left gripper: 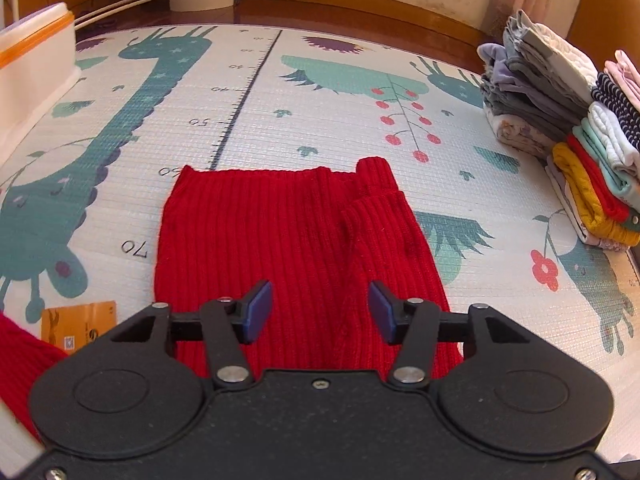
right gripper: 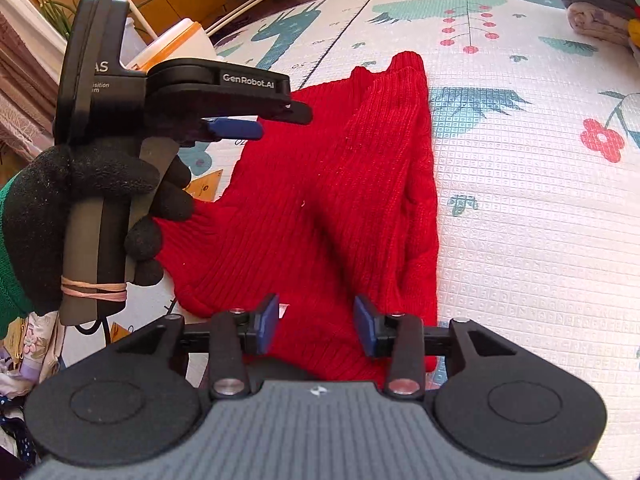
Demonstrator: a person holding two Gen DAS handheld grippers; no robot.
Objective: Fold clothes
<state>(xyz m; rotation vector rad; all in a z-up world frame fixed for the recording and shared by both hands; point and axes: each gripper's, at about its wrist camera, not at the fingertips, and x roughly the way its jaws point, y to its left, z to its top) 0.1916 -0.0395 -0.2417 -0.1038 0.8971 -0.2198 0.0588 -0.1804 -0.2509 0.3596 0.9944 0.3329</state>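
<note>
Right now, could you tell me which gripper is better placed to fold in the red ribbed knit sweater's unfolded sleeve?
Probably the left gripper: it hovers open nearest the red ribbed knit sweater's left sleeve, still spread outward.

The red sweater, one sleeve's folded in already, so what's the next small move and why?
Probably lower the open left gripper to pinch the left sleeve, which sprawls off the red sweater, and fold it across. The right sleeve already lies folded over the body; the right gripper is open.
</note>
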